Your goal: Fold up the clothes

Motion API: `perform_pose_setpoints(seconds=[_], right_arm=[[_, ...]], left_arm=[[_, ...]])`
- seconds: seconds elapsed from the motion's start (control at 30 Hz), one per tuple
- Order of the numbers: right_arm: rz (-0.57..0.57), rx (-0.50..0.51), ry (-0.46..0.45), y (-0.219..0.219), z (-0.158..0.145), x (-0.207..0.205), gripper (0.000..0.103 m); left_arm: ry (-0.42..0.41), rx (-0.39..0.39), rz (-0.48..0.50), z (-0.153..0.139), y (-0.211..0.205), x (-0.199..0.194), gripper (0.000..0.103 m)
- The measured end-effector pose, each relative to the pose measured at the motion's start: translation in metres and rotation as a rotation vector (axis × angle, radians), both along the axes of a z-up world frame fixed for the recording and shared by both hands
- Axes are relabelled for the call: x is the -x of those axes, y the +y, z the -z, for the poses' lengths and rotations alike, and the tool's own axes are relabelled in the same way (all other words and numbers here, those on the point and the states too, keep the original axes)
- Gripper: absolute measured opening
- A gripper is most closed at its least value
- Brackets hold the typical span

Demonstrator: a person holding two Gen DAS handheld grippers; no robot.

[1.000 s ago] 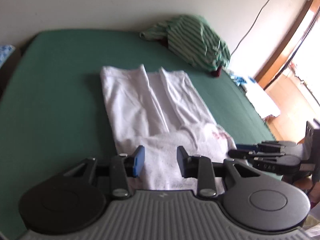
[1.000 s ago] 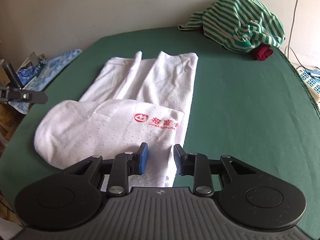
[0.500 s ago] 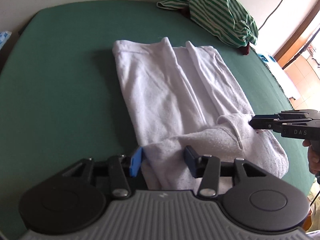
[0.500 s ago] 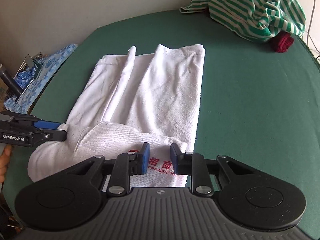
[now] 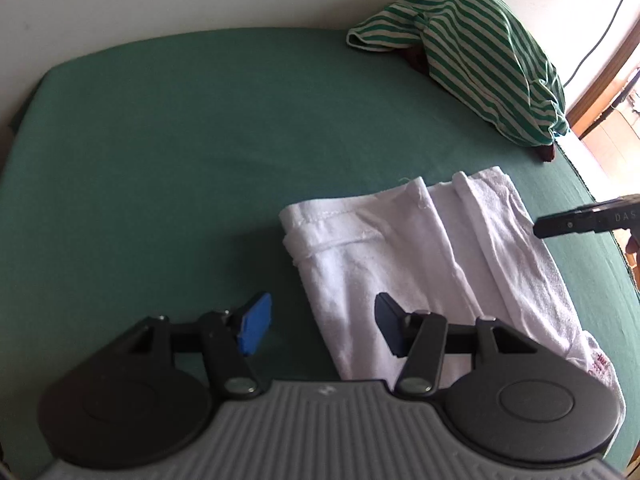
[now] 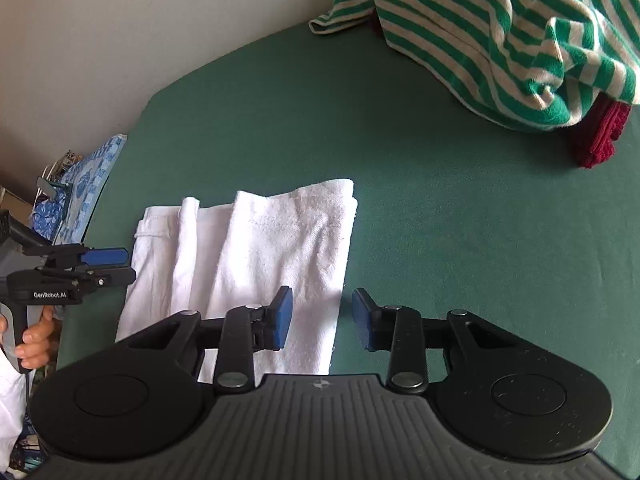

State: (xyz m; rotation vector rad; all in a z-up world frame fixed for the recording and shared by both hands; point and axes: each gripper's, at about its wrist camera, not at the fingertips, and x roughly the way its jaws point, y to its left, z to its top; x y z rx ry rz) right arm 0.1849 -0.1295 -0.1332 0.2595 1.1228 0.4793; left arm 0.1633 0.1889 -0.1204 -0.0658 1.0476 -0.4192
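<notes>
Both grippers, left point(image 5: 320, 330) and right point(image 6: 322, 320), are hovering spread over the folded white garment point(image 5: 420, 264); square its edges before regrasping

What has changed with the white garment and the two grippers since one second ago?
The near end of the white garment was carried forward over the far half, so it now lies folded in half. Both the left gripper and right gripper have let it go; their jaws stand open. The striped green garment stayed in its place on the green table.
</notes>
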Motion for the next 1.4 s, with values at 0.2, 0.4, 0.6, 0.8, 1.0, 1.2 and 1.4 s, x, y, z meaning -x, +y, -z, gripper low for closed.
perform_pose_setpoints(seconds=[0.2, 0.4, 0.6, 0.8, 1.0, 1.2, 1.4], right_arm=[[-0.028, -0.126, 0.027, -0.002, 0.008, -0.032, 0.035], [-0.121, -0.195, 0.001, 0.007, 0.014, -0.059, 0.026], [-0.26, -0.162, 0.015, 0.017, 0.011, -0.063, 0.022], [-0.3, -0.024, -0.033, 0.037, 0.001, -0.058, 0.008], [-0.329, -0.018, -0.116, 0.038, -0.02, -0.043, 0.009], [-0.36, -0.079, -0.216, 0.015, -0.05, -0.015, 0.009], [-0.446, -0.13, -0.285, 0.004, -0.084, 0.053, 0.009]], left_arm=[[0.008, 0.083, 0.024, 0.005, -0.001, -0.025, 0.091], [-0.057, 0.058, 0.051, 0.007, -0.013, -0.038, 0.092], [-0.014, 0.203, 0.046, 0.009, 0.005, -0.038, 0.033], [-0.042, 0.15, 0.012, 0.009, 0.001, -0.037, 0.003], [-0.132, 0.033, 0.077, -0.011, -0.014, -0.011, 0.001], [-0.22, -0.031, 0.118, -0.049, -0.014, 0.025, 0.001], [-0.284, -0.019, 0.166, -0.086, -0.012, 0.095, 0.001]])
